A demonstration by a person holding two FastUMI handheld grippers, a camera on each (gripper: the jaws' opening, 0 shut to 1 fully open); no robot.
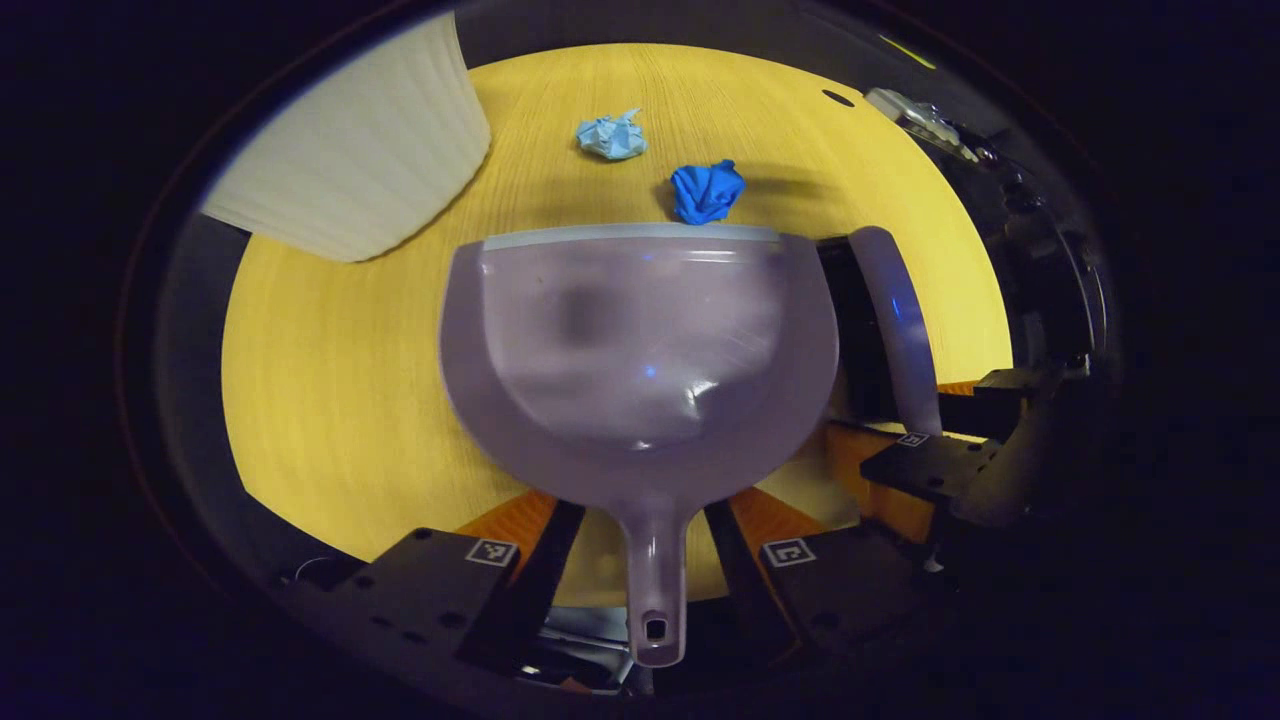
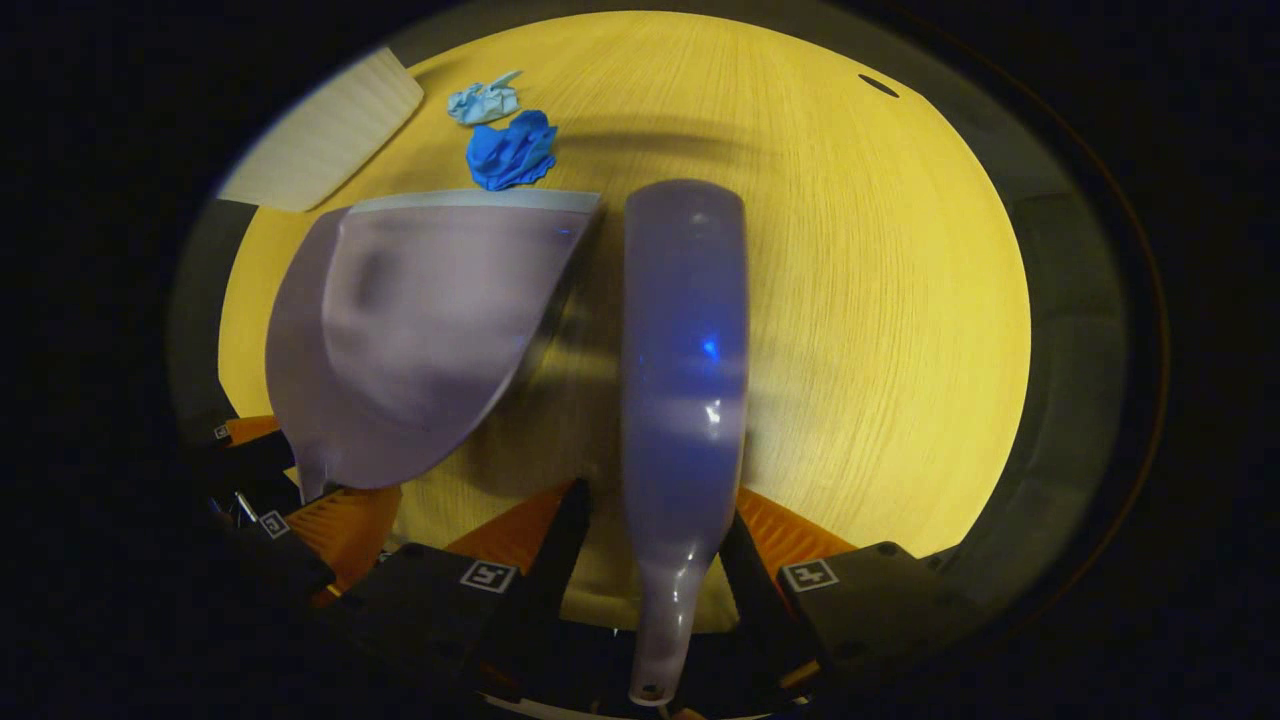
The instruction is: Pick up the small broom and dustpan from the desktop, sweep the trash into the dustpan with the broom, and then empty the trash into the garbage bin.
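Observation:
A lavender dustpan [image 1: 640,340] lies tilted over the yellow desktop [image 1: 330,380], its lip just short of a dark blue crumpled wad [image 1: 707,190]. A pale blue wad [image 1: 612,136] sits farther on. My left gripper [image 1: 645,510] is shut on the dustpan's handle. In the right gripper view a lavender broom [image 2: 685,350] runs straight ahead, and my right gripper [image 2: 655,500] is shut on its handle. Its bristles are hidden. The dustpan [image 2: 410,330] is just left of the broom, with both wads [image 2: 512,150] beyond its lip. The broom [image 1: 900,330] stands right of the dustpan.
A white ribbed bin [image 1: 360,150] stands at the far left of the desktop, also in the right gripper view [image 2: 320,135]. A small dark hole [image 1: 838,97] marks the far right of the desktop. Bare desktop [image 2: 880,320] stretches right of the broom.

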